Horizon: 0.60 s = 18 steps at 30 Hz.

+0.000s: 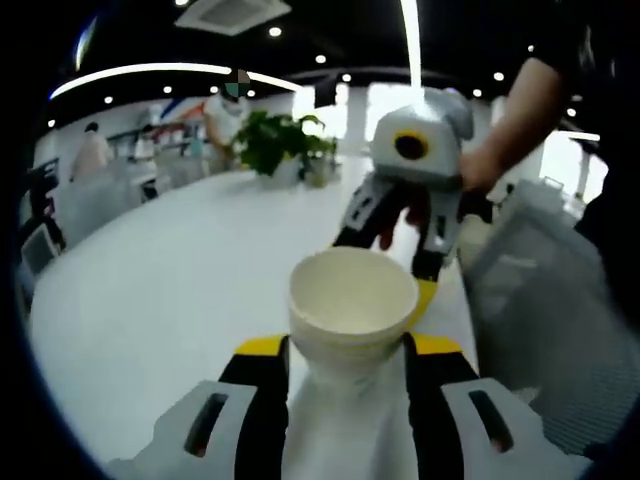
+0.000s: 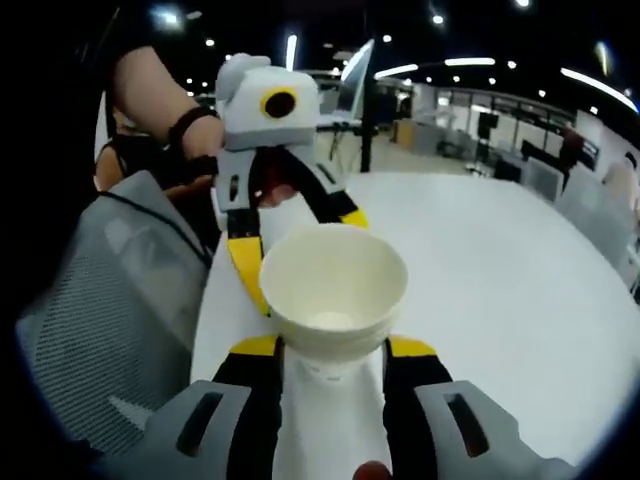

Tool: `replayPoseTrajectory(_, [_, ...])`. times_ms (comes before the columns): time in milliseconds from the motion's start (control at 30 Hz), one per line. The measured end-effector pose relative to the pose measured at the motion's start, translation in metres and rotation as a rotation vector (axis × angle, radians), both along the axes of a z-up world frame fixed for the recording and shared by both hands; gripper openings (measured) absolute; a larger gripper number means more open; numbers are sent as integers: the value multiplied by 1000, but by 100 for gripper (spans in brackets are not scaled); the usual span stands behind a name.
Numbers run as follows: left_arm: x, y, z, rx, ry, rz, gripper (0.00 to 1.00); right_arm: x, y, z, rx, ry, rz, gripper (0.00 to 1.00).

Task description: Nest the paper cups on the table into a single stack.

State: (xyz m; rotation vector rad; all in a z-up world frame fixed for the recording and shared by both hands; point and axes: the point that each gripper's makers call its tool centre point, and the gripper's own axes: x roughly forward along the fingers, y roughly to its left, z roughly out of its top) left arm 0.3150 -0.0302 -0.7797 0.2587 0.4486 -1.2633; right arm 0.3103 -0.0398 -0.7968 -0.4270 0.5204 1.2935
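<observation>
- White table [image 1: 170, 290]: broad, bare surface under both tools; mesh chair [image 2: 110, 300] just beside its edge; potted plant [image 1: 285, 140] far back.
- Left gripper [image 1: 345, 365]: jaws narrow, closed on the sides of a paper cup [image 1: 350, 300] below its rim; cup upright, mouth up, held near table edge.
- Right gripper [image 2: 332, 362]: jaws narrow, clamped on a paper cup [image 2: 332, 290] likewise; opposite tool seen behind the cup in each view, jaws straddling it.
- Cup count: cannot tell whether one cup gripped from two sides or a nested pair; stepped wall low on the cup in left gripper view hints at a second cup seated beneath.
- Contents: interiors look empty, pale bottom visible in right gripper view.
- Step in hand (judged): seating or steadying cups at the nesting point; stack apparently near complete.
- Next move calls for: axes kept aligned, gentle squeeze w/o crushing the thin rim, one tool released only once stack rests stable.
</observation>
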Motion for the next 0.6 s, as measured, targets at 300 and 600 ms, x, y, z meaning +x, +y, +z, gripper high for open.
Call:
replayPoseTrajectory(300, [2,-4,2,6,2,-4,43,1,-5,2,-6,-7,2,35])
replayPoseTrajectory(600, [12,-16,20,-9,-23,-31,42,12,-18,21,0,-38,-21,34])
